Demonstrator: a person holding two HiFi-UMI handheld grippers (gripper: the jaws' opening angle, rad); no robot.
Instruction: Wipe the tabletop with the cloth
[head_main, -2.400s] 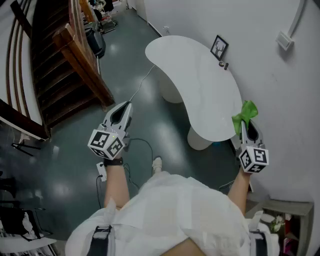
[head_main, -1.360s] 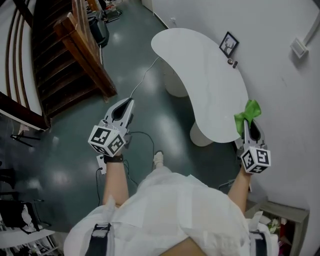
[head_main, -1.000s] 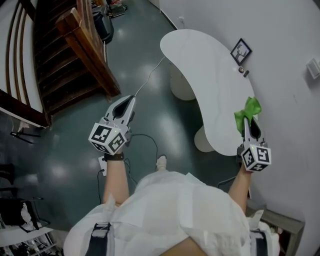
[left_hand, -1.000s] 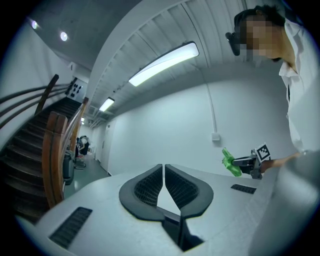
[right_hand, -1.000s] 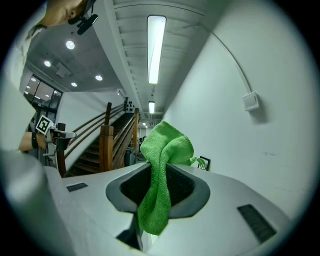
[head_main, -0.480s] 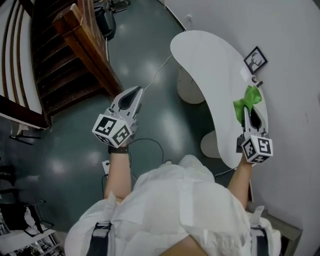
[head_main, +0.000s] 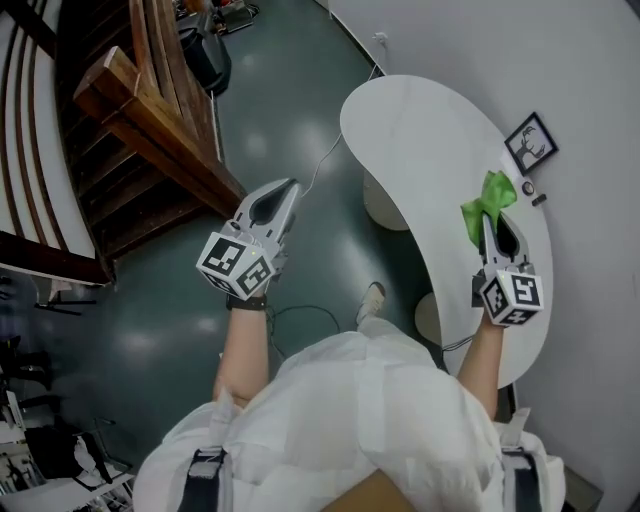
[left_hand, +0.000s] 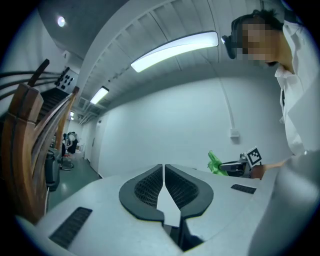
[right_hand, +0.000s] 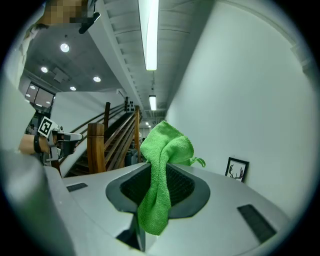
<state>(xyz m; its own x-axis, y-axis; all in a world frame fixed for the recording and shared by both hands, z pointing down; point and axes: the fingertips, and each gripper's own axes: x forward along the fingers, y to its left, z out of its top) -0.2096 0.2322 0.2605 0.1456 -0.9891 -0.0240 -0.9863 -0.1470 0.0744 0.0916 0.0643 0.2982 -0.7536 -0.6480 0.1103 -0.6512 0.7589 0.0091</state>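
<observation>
A white kidney-shaped tabletop (head_main: 420, 140) stands against the wall at the right of the head view. My right gripper (head_main: 492, 215) hovers over its near end, shut on a bright green cloth (head_main: 486, 198) that bunches out past the jaw tips. In the right gripper view the green cloth (right_hand: 162, 172) is pinched between the jaws and hangs down inside them. My left gripper (head_main: 275, 198) is held out over the floor to the left of the table, shut with nothing in it; its pads (left_hand: 150, 187) meet.
A framed deer picture (head_main: 531, 144) and a small dark object (head_main: 535, 196) sit at the table's wall side. A wooden staircase (head_main: 130, 110) rises at the upper left. A cable (head_main: 322, 170) runs across the dark green floor. A wall switch box (left_hand: 233, 133) hangs on the white wall.
The person has stepped closer to the table; the tabletop now lies under the right gripper and cloth. Both grippers stay shut, the left raised slightly over the floor.
</observation>
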